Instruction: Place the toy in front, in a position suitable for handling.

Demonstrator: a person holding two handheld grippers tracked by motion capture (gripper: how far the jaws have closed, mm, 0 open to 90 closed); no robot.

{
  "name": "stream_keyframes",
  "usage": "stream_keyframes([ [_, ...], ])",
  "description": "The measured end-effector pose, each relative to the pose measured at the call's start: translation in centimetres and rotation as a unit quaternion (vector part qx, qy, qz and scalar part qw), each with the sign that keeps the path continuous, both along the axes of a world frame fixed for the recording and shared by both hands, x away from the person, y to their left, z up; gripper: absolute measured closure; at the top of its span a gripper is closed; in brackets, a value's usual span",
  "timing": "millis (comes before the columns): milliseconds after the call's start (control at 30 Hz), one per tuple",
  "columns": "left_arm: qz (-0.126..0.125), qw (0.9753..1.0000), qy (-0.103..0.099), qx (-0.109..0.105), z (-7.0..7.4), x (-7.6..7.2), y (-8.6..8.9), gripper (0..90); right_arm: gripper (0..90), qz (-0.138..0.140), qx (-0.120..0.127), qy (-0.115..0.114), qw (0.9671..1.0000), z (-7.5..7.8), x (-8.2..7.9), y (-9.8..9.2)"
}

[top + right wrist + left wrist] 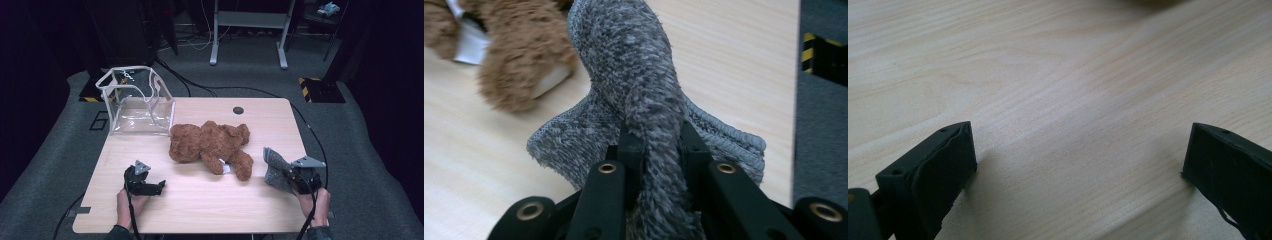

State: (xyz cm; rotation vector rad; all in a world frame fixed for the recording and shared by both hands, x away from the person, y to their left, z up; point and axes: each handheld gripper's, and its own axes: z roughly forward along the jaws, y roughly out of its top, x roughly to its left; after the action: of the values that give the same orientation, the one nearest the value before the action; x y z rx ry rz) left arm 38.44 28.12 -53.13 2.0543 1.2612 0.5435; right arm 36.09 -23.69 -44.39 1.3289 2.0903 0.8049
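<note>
Grey fuzzy cloth [644, 95] stands pinched in the right claw [656, 145] at the bench's [200, 200] right edge beside the teddy bear [210, 142], while the left claw [1078, 155] rests spread wide, empty, low over bare wood.

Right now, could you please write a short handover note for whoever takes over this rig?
Right gripper: shut on the grey cloth, held up near the table's right edge.
Left gripper: open, holding nothing, low over bare wood at front left.
Teddy bear: lying mid-table, touched by neither gripper.
Clear bag: open, back-left corner; nothing visible inside.
Done: cloth picked up.
Left: probably placing the cloth, and the bear, likely into the bag.
</note>
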Motion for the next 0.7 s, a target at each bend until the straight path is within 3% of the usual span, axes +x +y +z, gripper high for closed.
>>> stream_keyframes([
  [167, 0.0, 1.0, 0.0, 0.0, 0.0, 0.0, 0.0, 0.1, 77.0, -0.008, -0.006, 0.01, 0.9999, -0.5, 2.5, -0.6],
  [200, 0.001, 1.0, -0.001, -0.001, 0.0, 0.0, 0.0, 0.2, 77.0, -0.009, 0.002, 0.013, 0.9999, -0.7, 2.9, -0.5],
  [333, 0.002, 1.0, -0.001, -0.003, 0.0, 0.0, -0.1, 0.2, 76.5, -0.01, -0.01, 0.028, 0.9995, -1.6, 4.2, -0.3],
  [700, -0.001, 1.0, -0.002, -0.003, 0.0, 0.0, -0.1, 0.1, 72.8, -0.018, -0.012, 0.065, 0.9976, -4.1, 6.0, -0.3],
])
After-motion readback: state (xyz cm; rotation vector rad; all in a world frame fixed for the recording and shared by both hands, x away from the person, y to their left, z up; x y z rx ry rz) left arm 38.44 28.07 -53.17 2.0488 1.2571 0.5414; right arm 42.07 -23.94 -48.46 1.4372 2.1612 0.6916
